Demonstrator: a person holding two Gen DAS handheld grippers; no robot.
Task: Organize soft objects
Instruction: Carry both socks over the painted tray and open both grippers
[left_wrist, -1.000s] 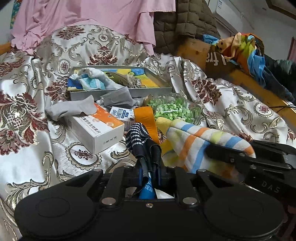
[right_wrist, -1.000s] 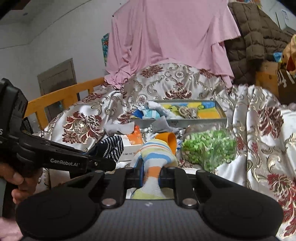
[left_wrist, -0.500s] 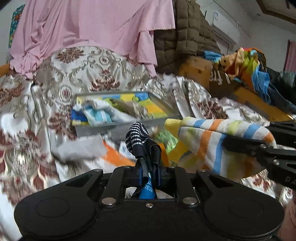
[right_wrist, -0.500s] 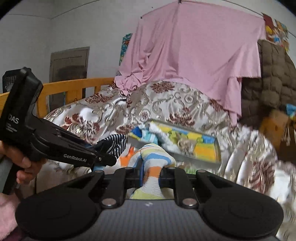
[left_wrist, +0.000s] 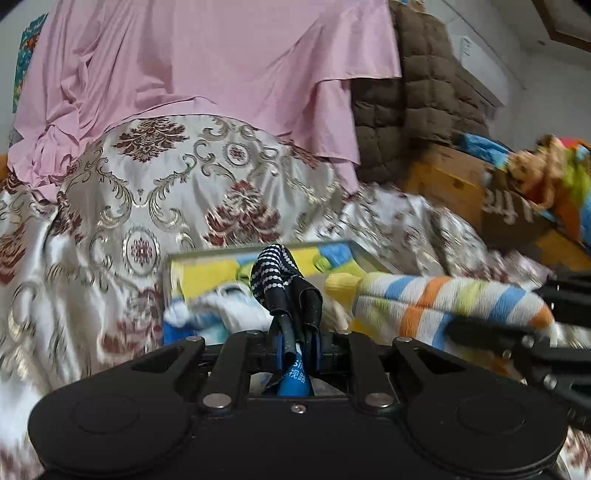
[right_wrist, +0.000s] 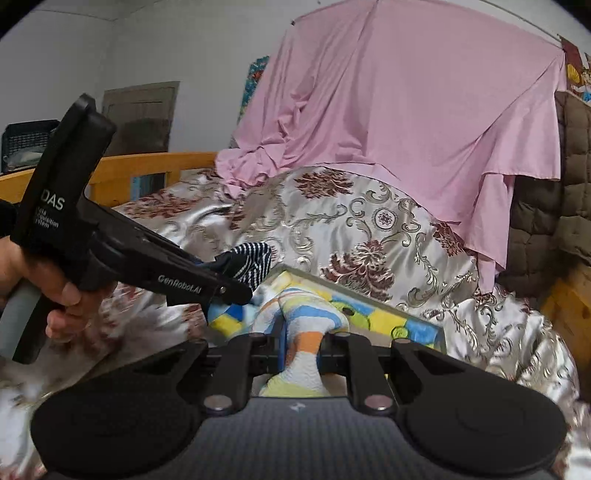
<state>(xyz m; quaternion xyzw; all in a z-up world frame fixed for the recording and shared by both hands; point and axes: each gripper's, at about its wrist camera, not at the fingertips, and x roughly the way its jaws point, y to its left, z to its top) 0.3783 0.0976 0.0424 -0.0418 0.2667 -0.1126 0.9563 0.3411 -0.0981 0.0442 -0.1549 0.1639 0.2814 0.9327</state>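
My left gripper (left_wrist: 295, 343) is shut on a dark sock with white dots (left_wrist: 280, 277), held up in the air in front of the tray. It also shows in the right wrist view (right_wrist: 247, 264), with the left gripper (right_wrist: 236, 291) coming in from the left. My right gripper (right_wrist: 301, 343) is shut on a striped sock (right_wrist: 306, 321) with blue, orange and yellow bands. That sock shows in the left wrist view (left_wrist: 443, 306) at the right. A grey tray (left_wrist: 360, 253) with a colourful lining lies just beyond both socks, and holds a white and blue cloth (left_wrist: 225, 314).
A patterned satin bedspread (left_wrist: 166, 192) covers the bed. A pink sheet (left_wrist: 203, 66) hangs behind, with a brown quilt (left_wrist: 424, 96) to its right. A wooden bed rail (right_wrist: 147, 166) runs along the left. Coloured clothes (left_wrist: 554, 177) lie on boxes at the right.
Both grippers have risen and moved forward toward the tray, each still holding its sock. The box, the green bag and the grey socks have dropped out of view.
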